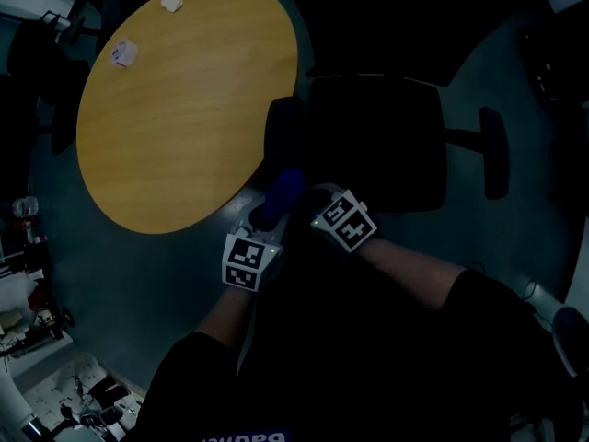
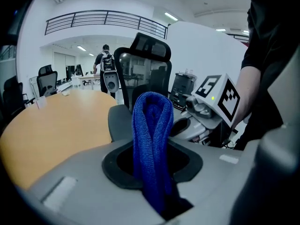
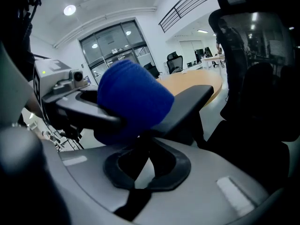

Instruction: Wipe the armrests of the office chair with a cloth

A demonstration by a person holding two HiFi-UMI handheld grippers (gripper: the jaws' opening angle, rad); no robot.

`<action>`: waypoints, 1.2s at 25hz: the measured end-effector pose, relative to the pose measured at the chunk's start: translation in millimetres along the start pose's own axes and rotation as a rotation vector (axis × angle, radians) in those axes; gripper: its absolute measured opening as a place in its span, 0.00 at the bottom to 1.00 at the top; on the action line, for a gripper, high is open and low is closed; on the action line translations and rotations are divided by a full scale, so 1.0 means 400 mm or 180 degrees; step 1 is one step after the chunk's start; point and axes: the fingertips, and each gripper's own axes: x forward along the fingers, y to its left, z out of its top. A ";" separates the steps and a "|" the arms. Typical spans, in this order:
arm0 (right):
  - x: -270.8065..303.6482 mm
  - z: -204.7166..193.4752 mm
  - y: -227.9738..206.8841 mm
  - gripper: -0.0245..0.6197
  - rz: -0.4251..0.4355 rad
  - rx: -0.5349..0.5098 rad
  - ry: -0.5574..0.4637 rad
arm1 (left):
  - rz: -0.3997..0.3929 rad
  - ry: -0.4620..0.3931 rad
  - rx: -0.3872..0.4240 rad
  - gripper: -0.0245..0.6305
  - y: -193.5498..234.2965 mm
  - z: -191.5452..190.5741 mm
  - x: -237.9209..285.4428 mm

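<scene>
Cloth (image 2: pixel 151 135) clamped in left claw (image 2: pixel 152 165) at armrest (image 1: pixel 283 134) end beside table (image 1: pixel 175 118) edge; right claw (image 3: pixel 146 167) together

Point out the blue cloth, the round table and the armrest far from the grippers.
blue cloth (image 2: pixel 151 125), left gripper view, folded middle.
round table (image 1: pixel 184 118), head view, bare top.
far armrest (image 1: pixel 494 153), head view, pad centre.

Round wood table (image 1: pixel 184 109) w/ bits on top, grey floor (image 1: pixel 138 274) under it.
On the table: 2 small white items, one (image 1: pixel 171 3) at its far edge, other (image 1: pixel 123 53) nearer its left rim, apart. Office chair (image 1: pixel 373 141) stands on the floor just beside the table.
</scene>
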 end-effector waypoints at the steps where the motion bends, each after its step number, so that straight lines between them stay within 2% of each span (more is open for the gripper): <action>1: 0.000 -0.002 0.000 0.05 0.0003 0.0003 -0.0003 | 0.0008 -0.0040 0.0016 0.22 0.010 0.019 -0.001; 7: 0.003 -0.021 -0.004 0.05 -0.0006 0.0039 0.0019 | 0.0152 -0.0261 0.0190 0.22 0.105 0.132 -0.003; 12: 0.015 -0.076 -0.003 0.05 -0.0053 0.0050 0.0180 | 0.0199 -0.0307 0.0424 0.22 0.171 0.193 0.025; 17: 0.023 -0.087 -0.002 0.05 -0.0077 0.0158 0.0134 | 0.0227 -0.0313 0.0719 0.22 0.227 0.270 0.075; 24: 0.030 -0.065 -0.009 0.05 -0.0140 0.0296 -0.0025 | 0.0016 -0.0071 0.1225 0.22 0.245 0.326 0.207; 30: 0.033 -0.072 -0.013 0.05 -0.0183 0.0303 0.0005 | -0.0110 0.0158 0.1345 0.22 0.264 0.343 0.296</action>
